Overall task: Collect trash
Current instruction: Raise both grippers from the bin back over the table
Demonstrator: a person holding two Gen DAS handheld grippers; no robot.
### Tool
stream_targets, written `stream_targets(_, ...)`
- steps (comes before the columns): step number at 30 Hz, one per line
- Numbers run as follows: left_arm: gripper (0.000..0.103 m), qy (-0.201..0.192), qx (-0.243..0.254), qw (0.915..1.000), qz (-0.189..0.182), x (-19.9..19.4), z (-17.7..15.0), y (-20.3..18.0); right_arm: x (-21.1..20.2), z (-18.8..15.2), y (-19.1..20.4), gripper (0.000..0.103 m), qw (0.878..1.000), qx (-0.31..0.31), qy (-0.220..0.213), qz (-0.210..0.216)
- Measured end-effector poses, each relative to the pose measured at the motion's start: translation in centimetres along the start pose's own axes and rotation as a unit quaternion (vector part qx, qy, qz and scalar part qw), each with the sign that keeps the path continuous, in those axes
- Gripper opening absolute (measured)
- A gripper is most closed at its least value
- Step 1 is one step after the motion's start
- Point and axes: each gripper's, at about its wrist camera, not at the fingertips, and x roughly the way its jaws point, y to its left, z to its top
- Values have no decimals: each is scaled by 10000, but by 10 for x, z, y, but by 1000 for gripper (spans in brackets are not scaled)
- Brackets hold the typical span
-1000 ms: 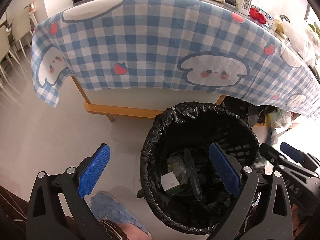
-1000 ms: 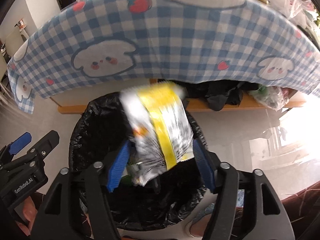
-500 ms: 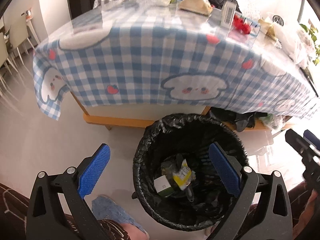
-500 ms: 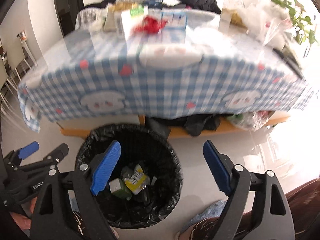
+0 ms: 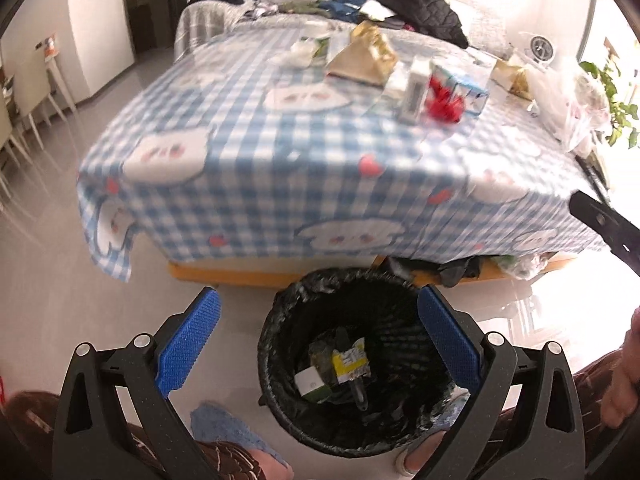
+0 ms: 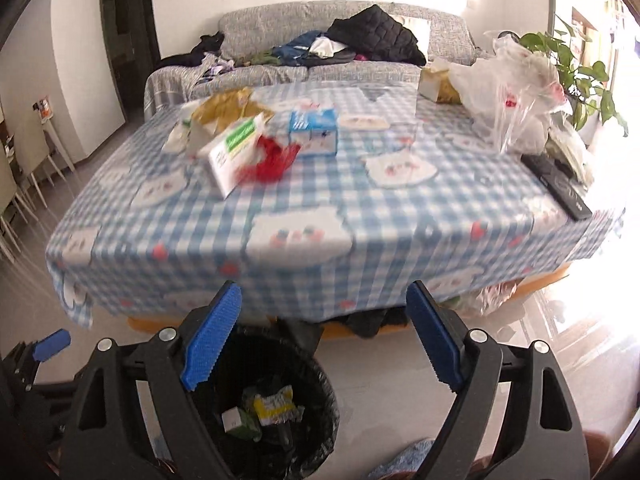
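Observation:
A black-bagged trash bin (image 5: 276, 364) stands on the floor by the table. Inside lie a yellow-and-white wrapper (image 5: 350, 360) and a small white-and-green box (image 5: 310, 382). My left gripper (image 5: 318, 300) hangs open above the bin's rim, with nothing between its blue pads. The right gripper (image 6: 323, 290) is open and empty too, higher up and facing the table's edge, with the bin (image 6: 326, 400) and the wrapper (image 6: 276, 402) below it. On the checked tablecloth (image 6: 304, 208) lie a white-green box (image 6: 236, 148), a red crumpled piece (image 6: 272, 162), a blue-white carton (image 6: 314, 132) and a brown bag (image 6: 224, 108).
Plastic bags (image 6: 516, 92) and a black remote (image 6: 556, 184) sit at the table's right edge. A grey sofa (image 6: 280, 28) piled with clothes stands behind. Dark clothing lies under the table. A person's feet in blue slippers (image 5: 224, 424) stand beside the bin.
The yellow-and-white wrapper left my right gripper and now lies in the bin. Both grippers have risen, so the table top has come into view.

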Motion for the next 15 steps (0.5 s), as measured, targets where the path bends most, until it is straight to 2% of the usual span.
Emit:
stream_targets(4, 97, 27, -67, 9998, -184, 2, 28, -9, 13, 27, -7, 81, 10000, 16, -24, -40)
stream_targets(15, 97, -83, 189, 9996, -170, 32, 108, -49, 70, 100, -20, 81, 9999, 31, 93, 37)
